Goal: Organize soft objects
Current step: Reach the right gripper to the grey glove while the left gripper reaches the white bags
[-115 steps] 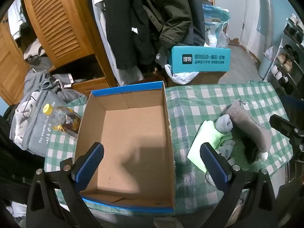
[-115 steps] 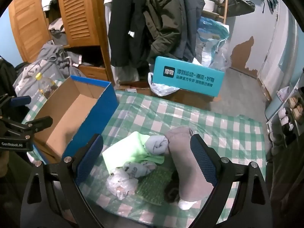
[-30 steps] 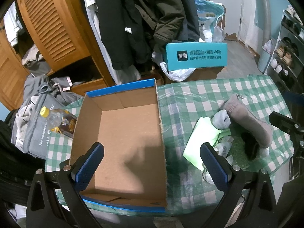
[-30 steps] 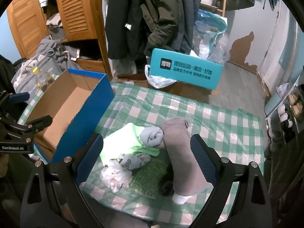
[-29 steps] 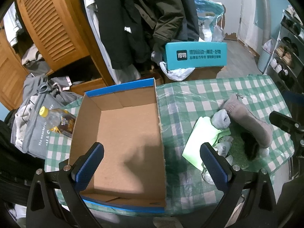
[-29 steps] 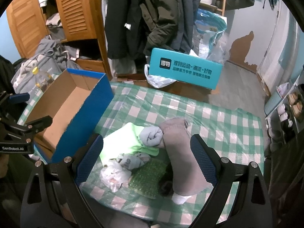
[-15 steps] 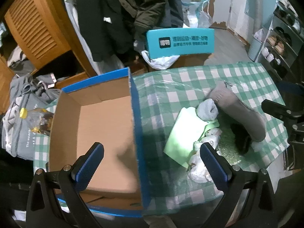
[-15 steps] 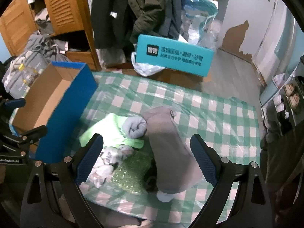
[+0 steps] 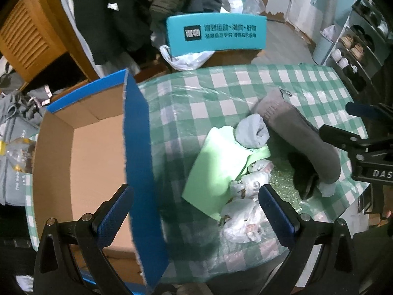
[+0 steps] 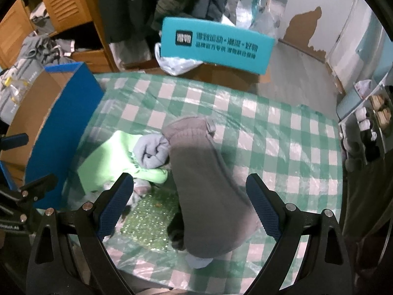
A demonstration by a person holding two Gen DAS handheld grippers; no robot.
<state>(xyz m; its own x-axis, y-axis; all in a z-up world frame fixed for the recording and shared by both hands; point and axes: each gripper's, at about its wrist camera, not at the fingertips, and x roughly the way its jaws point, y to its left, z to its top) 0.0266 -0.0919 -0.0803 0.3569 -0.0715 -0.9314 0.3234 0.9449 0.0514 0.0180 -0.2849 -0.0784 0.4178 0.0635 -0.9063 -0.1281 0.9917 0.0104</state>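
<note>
A pile of soft things lies on the green checked tablecloth [image 10: 282, 127]: a long grey knitted sock [image 10: 208, 184], a rolled pale-blue sock [image 10: 151, 151], a light-green folded cloth [image 9: 218, 167], crumpled white bags [image 9: 243, 213], a green sparkly pad [image 10: 149, 218] and something black [image 9: 301, 174]. An empty cardboard box [image 9: 81, 162] with blue sides stands at the left. My left gripper [image 9: 194, 211] is open above the box wall and the green cloth. My right gripper [image 10: 189, 205] is open over the grey sock, holding nothing.
A teal box with printed text [image 10: 216, 44] and a white plastic bag [image 10: 174, 64] stand beyond the table's far edge. Coats hang behind [image 9: 137, 7]. Grey clothes and a bottle [image 9: 14, 147] lie left of the cardboard box. A shoe rack [image 9: 356, 49] is at the right.
Both grippers have moved right and forward, closer to the pile. The left one was over the box floor and now straddles its right wall. Both stay open.
</note>
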